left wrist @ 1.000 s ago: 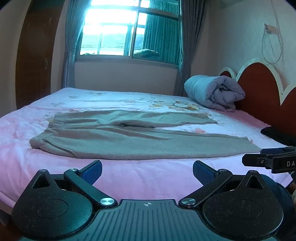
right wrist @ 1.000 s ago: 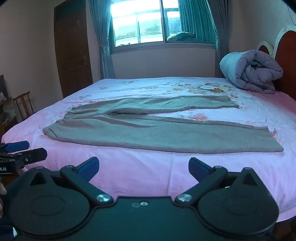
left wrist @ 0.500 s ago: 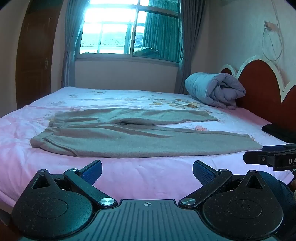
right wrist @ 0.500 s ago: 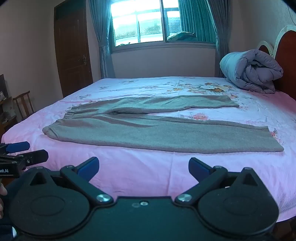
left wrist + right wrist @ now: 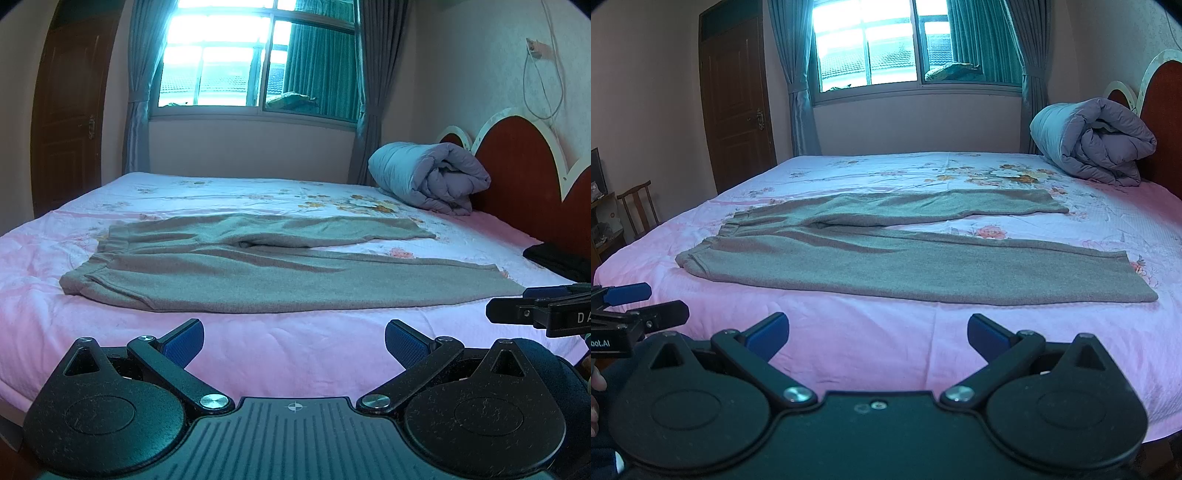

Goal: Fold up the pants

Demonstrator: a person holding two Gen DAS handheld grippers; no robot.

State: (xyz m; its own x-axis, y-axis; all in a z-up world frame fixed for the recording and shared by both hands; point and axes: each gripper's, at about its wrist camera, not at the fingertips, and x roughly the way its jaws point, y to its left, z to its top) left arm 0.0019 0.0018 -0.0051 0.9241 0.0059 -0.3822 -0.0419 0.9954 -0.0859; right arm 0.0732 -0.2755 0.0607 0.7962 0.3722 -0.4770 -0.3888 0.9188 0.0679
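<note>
Your left gripper (image 5: 294,338) and right gripper (image 5: 878,330) both hover level, side by side, jaws spread wide, holding nothing.

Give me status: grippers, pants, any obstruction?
Left gripper and right gripper open, empty, short of the bed. Pants flat, unfolded. Nothing on them.

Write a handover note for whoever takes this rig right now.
Left gripper: open, empty, short of the bed's near edge.
Right gripper: open, empty, also short of the edge.
Pants: flat on the bed, waistband left, legs running right and spread apart, near leg closest to you.
Done: pants laid out; no fold yet.
Left: every fold. Probably start by bringing one leg over the other.
</note>
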